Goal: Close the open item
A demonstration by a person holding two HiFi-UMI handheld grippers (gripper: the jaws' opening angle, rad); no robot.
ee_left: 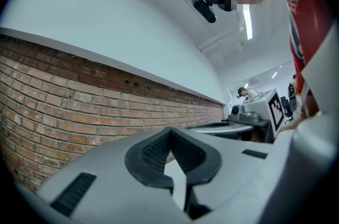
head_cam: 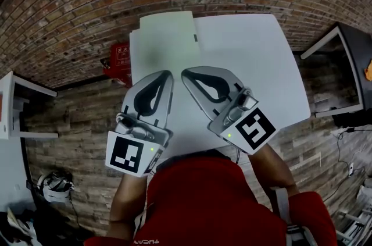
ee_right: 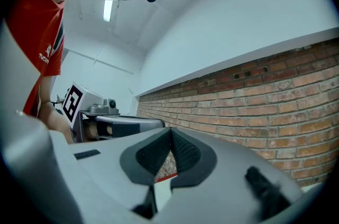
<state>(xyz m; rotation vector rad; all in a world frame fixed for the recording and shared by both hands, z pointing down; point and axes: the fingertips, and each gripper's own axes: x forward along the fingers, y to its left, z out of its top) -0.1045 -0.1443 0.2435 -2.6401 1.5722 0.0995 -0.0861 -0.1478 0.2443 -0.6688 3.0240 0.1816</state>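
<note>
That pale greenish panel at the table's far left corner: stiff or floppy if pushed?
Probably stiff: the pale panel looks flat with straight edges. Likely light, as it seems thin, so it may slide on the smooth white table. What it is stays unclear.

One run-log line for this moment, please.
left gripper: jaws shut, empty | right gripper: jaws shut, empty | both over white table | pale item at table's far-left corner: untouched

Beyond the tips of the left tongs [head_cam: 170, 72] and the right tongs [head_cam: 184, 74] we see a red-brown brick wall [head_cam: 87, 0]. Under both lies a white square table top [head_cam: 261, 64], on a grey-brown wooden plank floor [head_cam: 70, 123]. Left of the left tongs a red box [head_cam: 119, 60] stands against the wall. Above, a long white ceiling lamp [ee_left: 247, 21] is lit.
</note>
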